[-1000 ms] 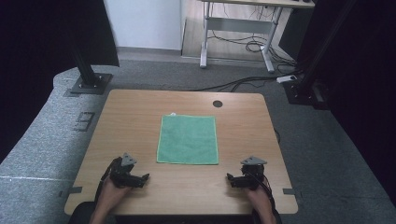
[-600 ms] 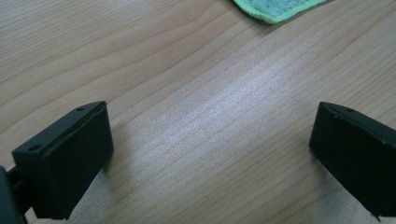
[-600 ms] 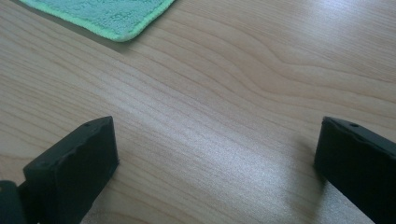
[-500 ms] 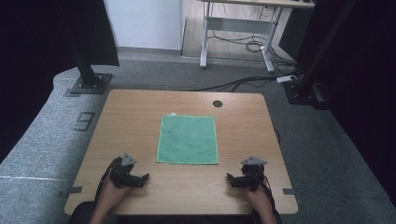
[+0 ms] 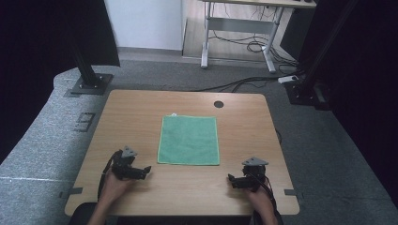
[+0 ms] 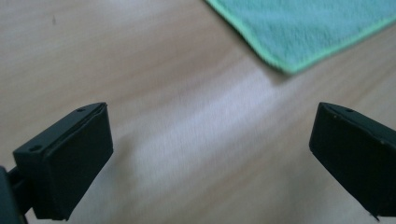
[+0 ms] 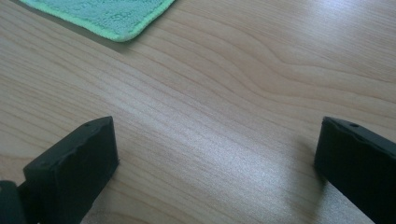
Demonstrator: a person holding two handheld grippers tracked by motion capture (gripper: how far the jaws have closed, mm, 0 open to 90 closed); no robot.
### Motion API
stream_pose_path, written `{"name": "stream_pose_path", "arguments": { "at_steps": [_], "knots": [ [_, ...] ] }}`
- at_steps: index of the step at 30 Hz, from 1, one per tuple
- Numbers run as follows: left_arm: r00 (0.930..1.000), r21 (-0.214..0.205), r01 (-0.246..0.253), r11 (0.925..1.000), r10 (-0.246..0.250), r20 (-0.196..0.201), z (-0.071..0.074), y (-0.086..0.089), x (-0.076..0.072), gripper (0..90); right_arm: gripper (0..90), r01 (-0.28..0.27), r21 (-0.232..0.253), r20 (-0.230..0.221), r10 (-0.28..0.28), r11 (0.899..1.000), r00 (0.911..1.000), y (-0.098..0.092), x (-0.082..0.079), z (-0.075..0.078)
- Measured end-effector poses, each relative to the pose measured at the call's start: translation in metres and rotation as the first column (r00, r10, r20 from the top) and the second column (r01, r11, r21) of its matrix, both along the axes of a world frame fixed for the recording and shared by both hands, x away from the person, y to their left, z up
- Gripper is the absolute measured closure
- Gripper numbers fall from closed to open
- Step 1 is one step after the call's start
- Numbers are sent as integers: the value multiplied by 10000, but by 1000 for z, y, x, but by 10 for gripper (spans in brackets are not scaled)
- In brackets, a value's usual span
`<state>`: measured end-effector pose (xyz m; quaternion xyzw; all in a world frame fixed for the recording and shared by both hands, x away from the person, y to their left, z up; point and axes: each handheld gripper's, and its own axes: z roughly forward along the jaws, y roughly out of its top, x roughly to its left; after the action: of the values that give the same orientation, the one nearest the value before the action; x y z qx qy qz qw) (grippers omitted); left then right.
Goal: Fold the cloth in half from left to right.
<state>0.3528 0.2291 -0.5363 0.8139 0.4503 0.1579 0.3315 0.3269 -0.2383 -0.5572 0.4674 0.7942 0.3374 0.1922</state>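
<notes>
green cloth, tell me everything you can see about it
The green cloth is a roughly square terry-like towel with a lighter green stitched hem and rounded corners. It lies spread flat, a little past the middle of the wooden table, with a small pale tag at its far left corner. Nothing rests on it. Both tongs sit open on the near side, the left tongs and right tongs each apart from it.

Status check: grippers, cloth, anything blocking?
Left gripper and right gripper open, empty, low near table's front edge. Green cloth flat, untouched, centre of table. Nothing in the way.
</notes>
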Motion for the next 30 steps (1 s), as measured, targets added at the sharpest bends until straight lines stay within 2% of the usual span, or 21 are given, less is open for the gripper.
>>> {"name": "stream_pose_path", "arguments": {
  "at_steps": [9,16,19,20,23,26,30],
  "knots": [
    [9998,48,-25,10000,24,192,9,-24,42,0,0,-1,7,3,1,10000,10000,0,0,0],
    [9996,471,-265,9985,265,-14,-4,-35,64,0,0,1,8,2,-1,10000,10000,0,0,0],
    [9996,624,-251,9977,257,-95,-10,-37,65,0,0,-1,6,3,1,10000,10000,0,0,0],
    [9996,539,-277,9982,280,-50,-11,-37,64,0,0,2,7,3,-2,10000,10000,0,0,0],
    [9996,626,-274,9977,277,-38,-11,-37,60,0,0,1,8,4,-1,10000,10000,0,0,0],
    [9998,854,-183,9962,185,-14,-9,-39,53,0,0,1,6,5,-1,10000,10000,0,0,0],
    [10000,922,-92,9957,93,-10,-8,-40,38,0,0,1,7,4,-1,10000,10000,0,0,0]
  ]
}}
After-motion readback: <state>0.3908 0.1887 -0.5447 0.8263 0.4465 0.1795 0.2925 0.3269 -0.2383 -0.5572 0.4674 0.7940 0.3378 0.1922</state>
